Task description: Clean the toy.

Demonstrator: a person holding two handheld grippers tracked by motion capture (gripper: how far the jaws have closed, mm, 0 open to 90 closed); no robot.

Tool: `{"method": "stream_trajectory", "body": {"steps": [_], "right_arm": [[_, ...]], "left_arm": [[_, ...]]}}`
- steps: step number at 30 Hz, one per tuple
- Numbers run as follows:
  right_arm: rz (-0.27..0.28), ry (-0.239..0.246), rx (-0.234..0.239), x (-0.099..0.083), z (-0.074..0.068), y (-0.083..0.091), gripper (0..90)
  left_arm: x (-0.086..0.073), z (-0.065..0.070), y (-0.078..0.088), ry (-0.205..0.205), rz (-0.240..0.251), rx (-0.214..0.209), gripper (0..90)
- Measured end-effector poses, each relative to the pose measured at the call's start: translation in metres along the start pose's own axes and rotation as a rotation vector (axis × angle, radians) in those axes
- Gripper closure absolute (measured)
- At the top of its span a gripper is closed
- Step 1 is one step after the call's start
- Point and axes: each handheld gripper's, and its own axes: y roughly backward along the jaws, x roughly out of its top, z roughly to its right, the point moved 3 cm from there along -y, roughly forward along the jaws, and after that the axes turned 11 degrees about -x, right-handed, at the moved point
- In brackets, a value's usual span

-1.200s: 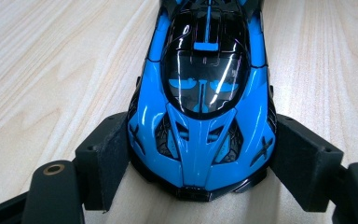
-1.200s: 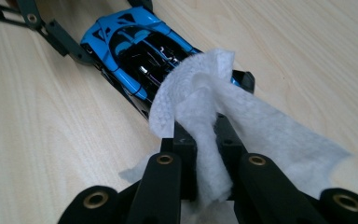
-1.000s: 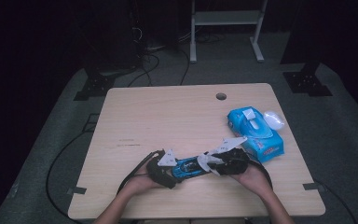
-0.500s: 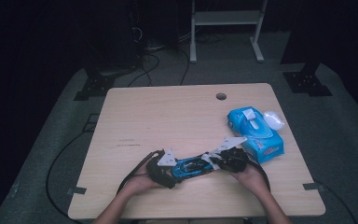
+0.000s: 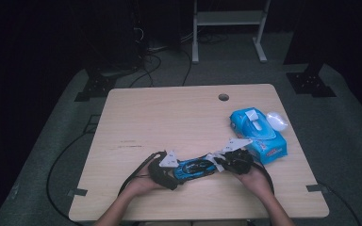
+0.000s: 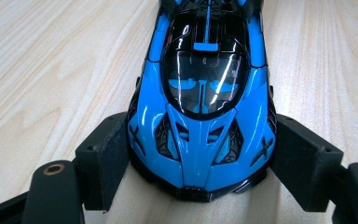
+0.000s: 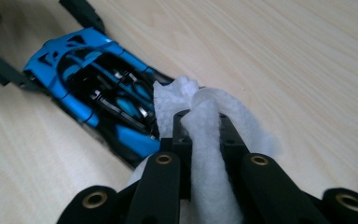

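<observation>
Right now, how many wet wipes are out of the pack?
1. A white wipe is pinched in the right claw, touching the tail of the blue toy car. More may be hidden inside the blue pack at the table's right edge.

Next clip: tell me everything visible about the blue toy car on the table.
The glossy blue and black plastic toy sports car has a dark tinted canopy, vented nose and exposed black detailing at the rear. It sits upright on the light wooden table near the person's edge. The left hand-held gripper brackets its nose, pads at both flanks. The right hand-held gripper, shut on a white wipe, holds the wipe at the car's rear end.
</observation>
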Motion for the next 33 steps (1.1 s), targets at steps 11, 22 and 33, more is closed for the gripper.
{"method": "stream_trajectory", "body": {"steps": [11, 22, 33], "right_arm": [[-0.002, -0.013, 0.015, 0.014, 0.004, -0.019, 81.0], [0.023, 0.134, 0.098, 0.028, -0.056, -0.014, 81.1], [-0.026, 0.179, 0.306, 0.058, -0.105, -0.052, 81.1]], "left_arm": [[0.0, 0.0, 0.0, 0.005, 0.001, 0.001, 24.7], [0.0, 0.001, 0.0, 0.011, 0.002, 0.002, 24.6], [0.0, 0.001, -0.001, 0.011, 0.01, 0.002, 24.7]]}}
